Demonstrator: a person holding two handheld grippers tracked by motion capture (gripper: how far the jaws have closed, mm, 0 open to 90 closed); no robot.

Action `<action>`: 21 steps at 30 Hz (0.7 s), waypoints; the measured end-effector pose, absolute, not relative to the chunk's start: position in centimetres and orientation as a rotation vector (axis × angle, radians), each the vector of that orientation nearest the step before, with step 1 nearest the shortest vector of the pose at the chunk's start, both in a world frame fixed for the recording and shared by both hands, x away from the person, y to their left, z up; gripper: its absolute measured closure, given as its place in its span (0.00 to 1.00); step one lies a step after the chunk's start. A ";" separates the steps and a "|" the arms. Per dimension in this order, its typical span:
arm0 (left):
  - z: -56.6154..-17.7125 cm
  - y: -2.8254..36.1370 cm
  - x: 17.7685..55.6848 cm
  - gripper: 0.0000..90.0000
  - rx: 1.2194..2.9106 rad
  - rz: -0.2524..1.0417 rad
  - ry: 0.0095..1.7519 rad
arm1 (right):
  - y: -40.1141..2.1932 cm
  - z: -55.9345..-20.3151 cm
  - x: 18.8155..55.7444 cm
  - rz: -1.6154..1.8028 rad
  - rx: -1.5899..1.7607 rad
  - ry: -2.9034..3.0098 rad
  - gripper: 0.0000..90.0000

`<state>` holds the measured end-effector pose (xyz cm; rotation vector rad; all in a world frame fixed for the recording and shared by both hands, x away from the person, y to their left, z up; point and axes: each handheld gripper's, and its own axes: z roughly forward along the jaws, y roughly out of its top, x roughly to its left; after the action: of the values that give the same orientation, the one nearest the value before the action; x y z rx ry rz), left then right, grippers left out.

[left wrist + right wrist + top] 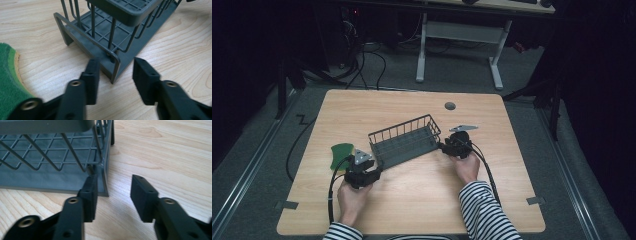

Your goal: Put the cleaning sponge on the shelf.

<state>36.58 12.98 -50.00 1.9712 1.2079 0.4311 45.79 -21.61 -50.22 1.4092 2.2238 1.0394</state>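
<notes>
Wire basket [406, 141] between left tongs [373, 167] and right tongs [445, 146].

Count on the counter [412, 200]

One grey wire basket [406, 141] at centre, one green sponge [342, 152] at nine o'clock, two tongs: left [374, 169], right [443, 145].
</notes>
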 end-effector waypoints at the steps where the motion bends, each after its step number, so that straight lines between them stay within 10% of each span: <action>1: -50.1 13.1 36.4 0.56 1.969 0.427 1.205 | -21.8 -50.1 45.7 1.037 1.411 2.222 0.58; 21: -52.3 15.2 34.4 0.44 1.983 0.480 1.226 | -28.4 -50.3 40.5 0.972 1.459 2.105 0.50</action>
<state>34.36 15.20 -52.32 1.9830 1.2255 0.4795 40.49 -28.43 -50.32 1.4590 2.1045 0.9719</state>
